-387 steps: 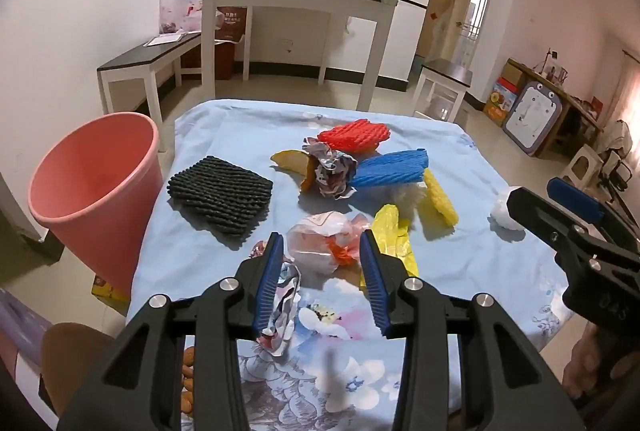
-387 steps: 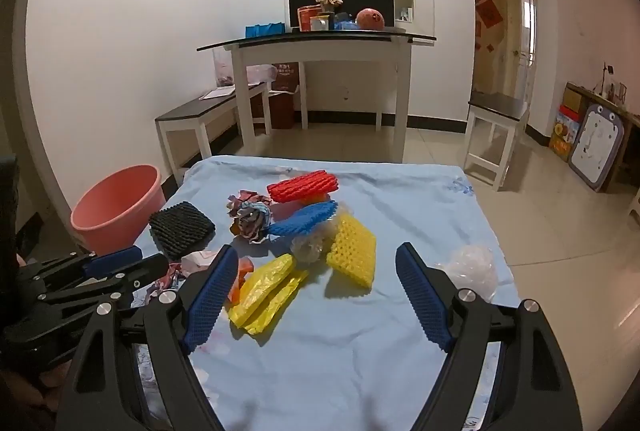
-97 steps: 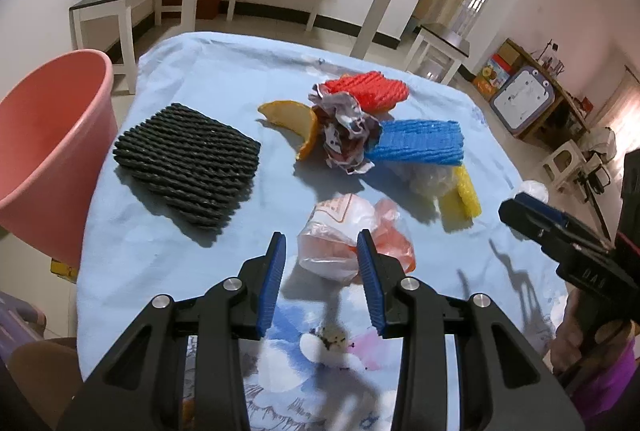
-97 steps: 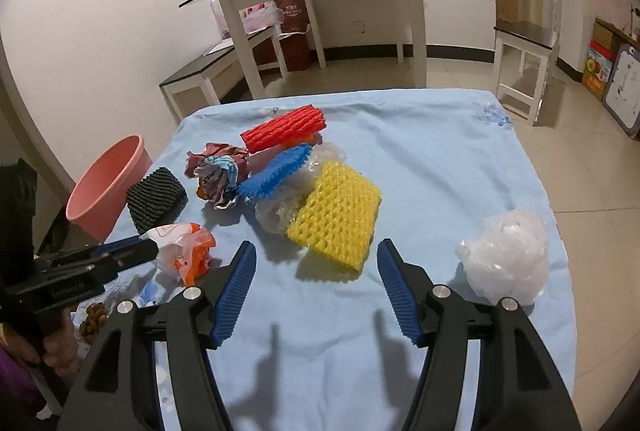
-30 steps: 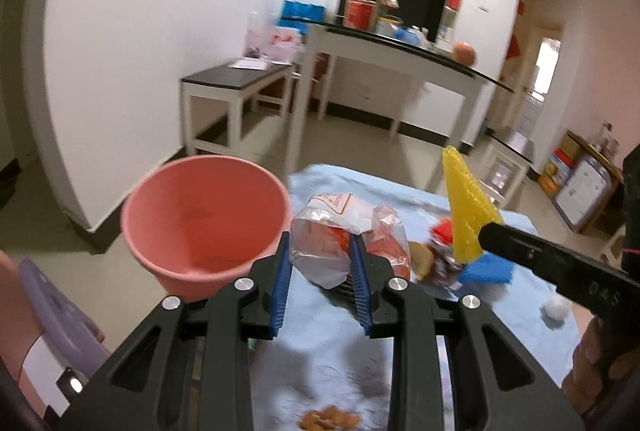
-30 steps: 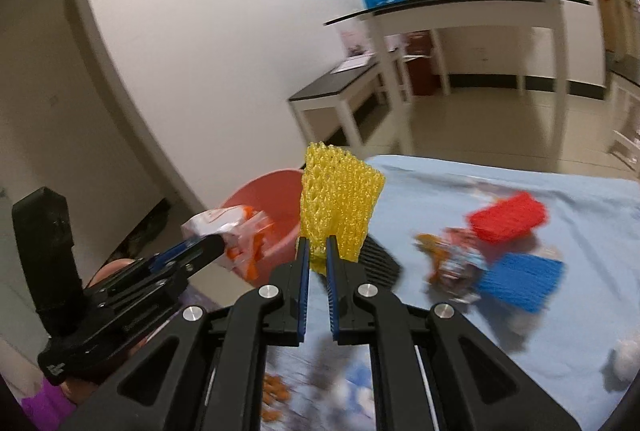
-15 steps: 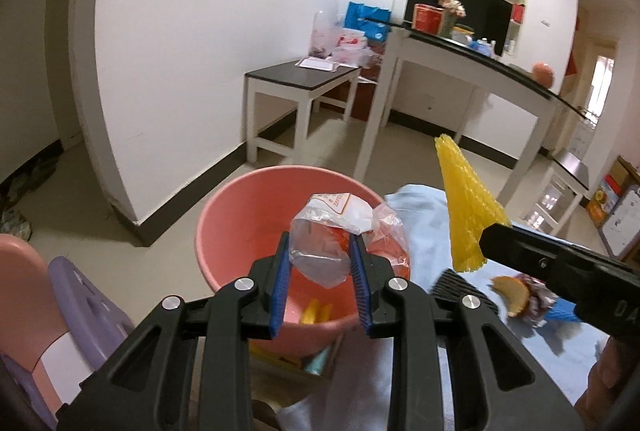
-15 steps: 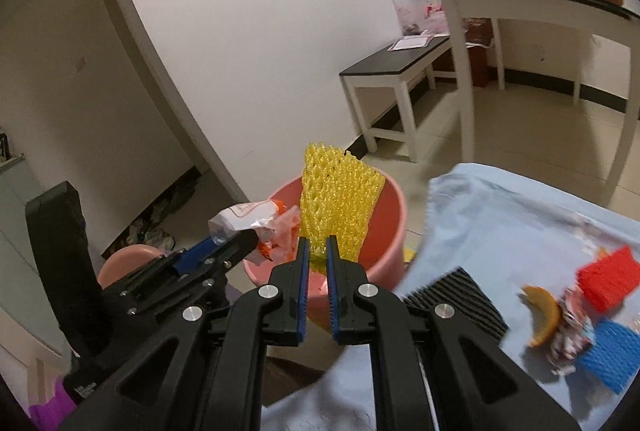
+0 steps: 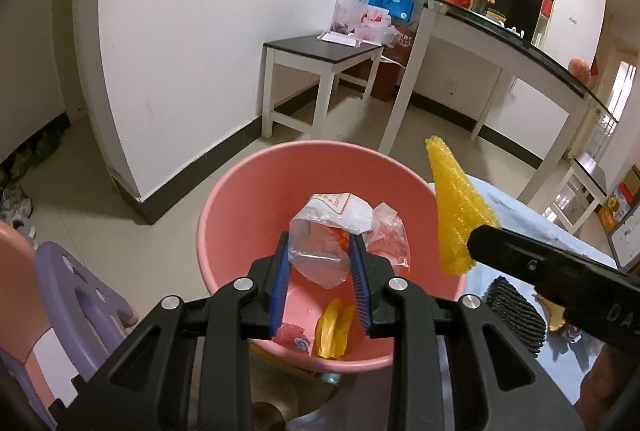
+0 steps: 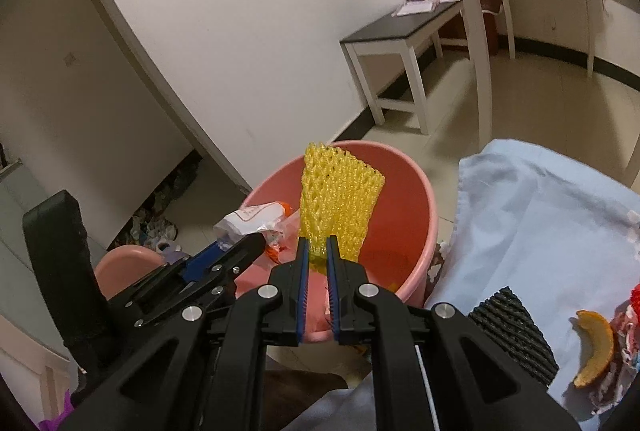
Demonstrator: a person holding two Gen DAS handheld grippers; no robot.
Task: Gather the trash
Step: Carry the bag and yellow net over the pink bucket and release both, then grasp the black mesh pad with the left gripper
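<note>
A crumpled clear plastic bag [image 9: 332, 235] with white and orange print hangs over the pink bin [image 9: 240, 199], and my left gripper [image 9: 318, 247] is shut on it. My right gripper [image 10: 318, 251] is shut on a yellow foam net [image 10: 336, 199], held upright above the same bin [image 10: 416, 199]. In the left wrist view the net [image 9: 456, 215] stands just right of the bag, above the bin's right rim. The right wrist view shows the bag [image 10: 256, 219] and the left gripper [image 10: 240, 251] at the left. Yellow scraps [image 9: 332, 327] and a red wrapper lie on the bin's floor.
The table with a light blue cloth [image 10: 540, 231] lies right of the bin, bearing a black foam net [image 10: 512, 335] and an orange peel [image 10: 596, 347]. A purple stool [image 9: 76, 295] stands left of the bin. A white side table [image 9: 320, 51] is by the wall.
Both grippers have carried their loads leftward and downward, away from the table. The bin has come closer and now sits right under the bag and the net.
</note>
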